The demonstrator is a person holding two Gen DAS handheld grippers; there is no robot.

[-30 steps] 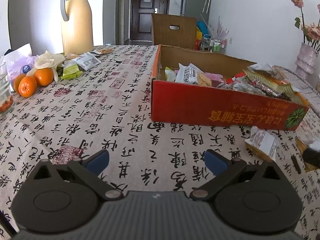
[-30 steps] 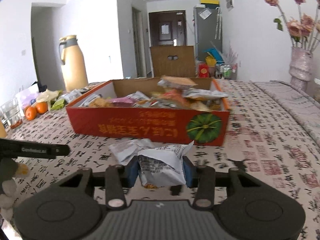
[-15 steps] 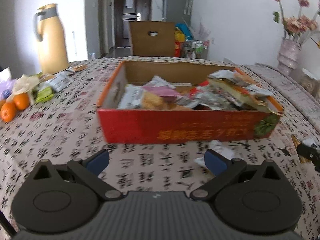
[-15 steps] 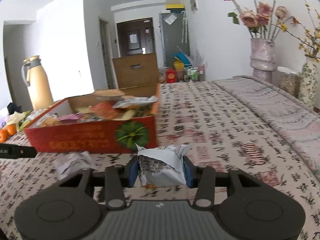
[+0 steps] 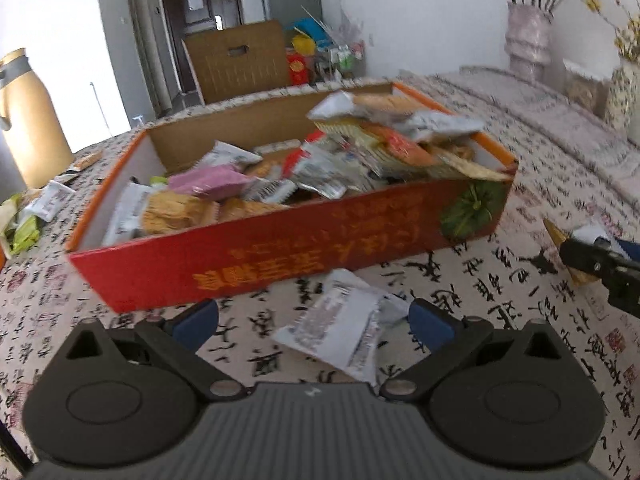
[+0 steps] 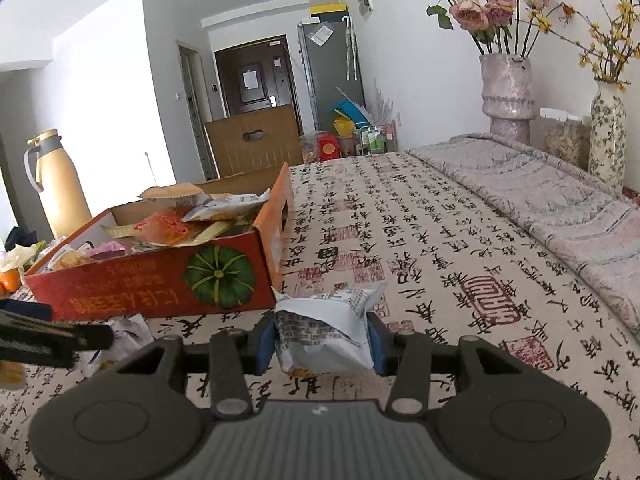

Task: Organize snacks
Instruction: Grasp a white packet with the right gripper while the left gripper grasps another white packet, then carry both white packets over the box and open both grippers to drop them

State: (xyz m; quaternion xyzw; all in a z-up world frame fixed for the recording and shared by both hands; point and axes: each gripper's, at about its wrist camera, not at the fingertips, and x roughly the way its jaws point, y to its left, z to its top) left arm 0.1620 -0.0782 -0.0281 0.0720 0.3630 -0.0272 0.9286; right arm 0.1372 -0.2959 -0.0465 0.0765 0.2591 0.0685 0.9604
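Note:
A red cardboard box [image 5: 304,256] full of snack packets stands on the calligraphy tablecloth; it also shows in the right wrist view [image 6: 160,280]. A white snack packet [image 5: 340,328] lies on the cloth just in front of the box, between the fingers of my open left gripper [image 5: 314,322]. My right gripper [image 6: 322,340] is shut on a white and grey snack packet [image 6: 324,336] and holds it above the cloth, to the right of the box's corner. The right gripper's tip shows at the right edge of the left wrist view [image 5: 600,264].
A tan thermos jug [image 6: 60,184] and oranges [image 6: 10,280] stand at the far left with loose packets [image 5: 44,204]. Vases with flowers [image 6: 508,92] stand at the right by a folded quilt [image 6: 560,200]. A cardboard chair back [image 6: 256,144] is behind the table.
My left gripper has moved right and closer, so the loose white packet now lies between its fingers. My right gripper has swung right with its packet, past the box's right corner.

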